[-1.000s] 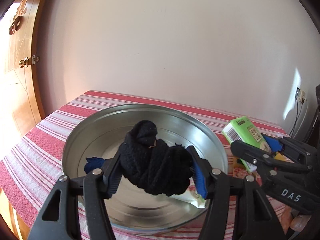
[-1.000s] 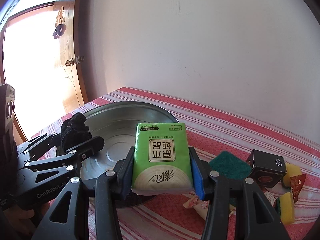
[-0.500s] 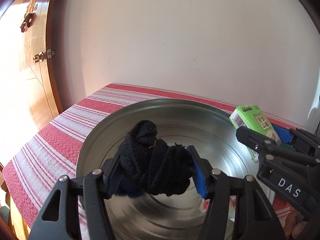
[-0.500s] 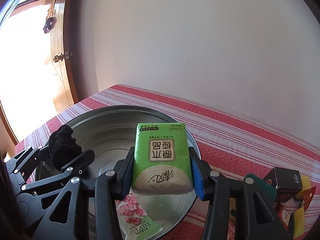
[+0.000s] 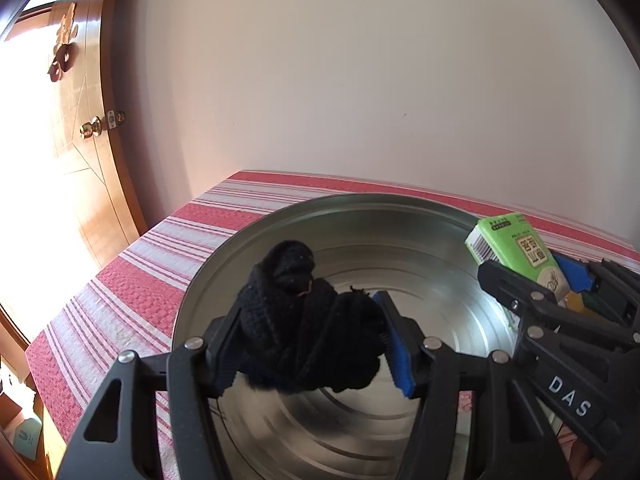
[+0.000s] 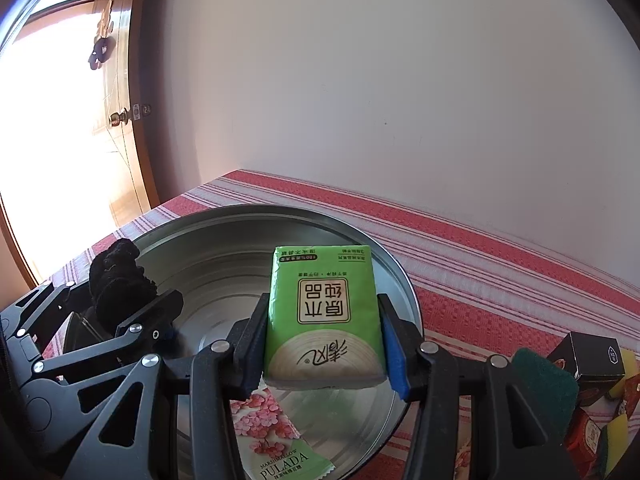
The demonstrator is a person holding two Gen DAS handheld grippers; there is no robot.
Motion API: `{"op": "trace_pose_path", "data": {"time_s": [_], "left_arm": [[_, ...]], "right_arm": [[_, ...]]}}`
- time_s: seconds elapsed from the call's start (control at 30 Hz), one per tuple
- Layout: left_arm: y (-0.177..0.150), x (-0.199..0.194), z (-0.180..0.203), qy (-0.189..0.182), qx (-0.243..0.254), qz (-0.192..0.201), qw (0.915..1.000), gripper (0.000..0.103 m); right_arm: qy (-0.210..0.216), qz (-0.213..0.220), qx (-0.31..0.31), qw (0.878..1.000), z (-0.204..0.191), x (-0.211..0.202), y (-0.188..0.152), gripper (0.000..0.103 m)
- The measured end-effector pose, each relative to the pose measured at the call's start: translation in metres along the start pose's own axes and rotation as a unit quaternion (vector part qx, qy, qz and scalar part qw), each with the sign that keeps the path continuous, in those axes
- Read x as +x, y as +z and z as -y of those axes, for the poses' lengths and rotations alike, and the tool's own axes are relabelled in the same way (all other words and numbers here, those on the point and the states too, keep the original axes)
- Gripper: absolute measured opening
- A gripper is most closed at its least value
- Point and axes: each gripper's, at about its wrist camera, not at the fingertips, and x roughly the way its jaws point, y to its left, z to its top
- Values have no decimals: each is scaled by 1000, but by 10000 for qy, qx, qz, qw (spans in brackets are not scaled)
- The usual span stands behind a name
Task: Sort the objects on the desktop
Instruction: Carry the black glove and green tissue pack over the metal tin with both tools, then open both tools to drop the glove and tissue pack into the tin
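A round metal basin (image 5: 360, 208) (image 6: 224, 216) sits on the red striped tablecloth. My left gripper (image 5: 312, 340) (image 6: 124, 300) is shut on a bundle of black knitted cloth (image 5: 308, 320) (image 6: 116, 280), held above the basin's near left part. My right gripper (image 6: 324, 336) (image 5: 532, 280) is shut on a green tissue pack (image 6: 324, 312) (image 5: 516, 248), held over the basin's right side. A marshmallow packet with pink flowers (image 6: 276, 436) lies in the basin under the right gripper.
Right of the basin lie a dark green scouring pad (image 6: 540, 376), a small black box (image 6: 592, 356), yellow sponges (image 6: 624, 368) and red packets (image 6: 584, 436). A white wall stands behind the table. A wooden door (image 5: 80, 128) is at the left.
Both grippers have moved in over the basin, which now looms larger beneath them. The marshmallow packet has come into the right wrist view. Both grips hold unchanged.
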Motion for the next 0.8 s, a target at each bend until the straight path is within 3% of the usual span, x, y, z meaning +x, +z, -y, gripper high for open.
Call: {"op": "trace_pose_path", "data": {"time_s": [0.2,0.7,0.8], "left_arm": [[1,-2,0,242,75,41,9997,60],[3,0,4,362,95,-77,9993,61],[3,0,4,357,106,-59,9993,66]], "right_arm": [[-24,25,-12,10000,0,-2,-2,52],[29,61,37,10000,1,2,-4,53],[124,73,124,9998,3,2,-4,54]]}}
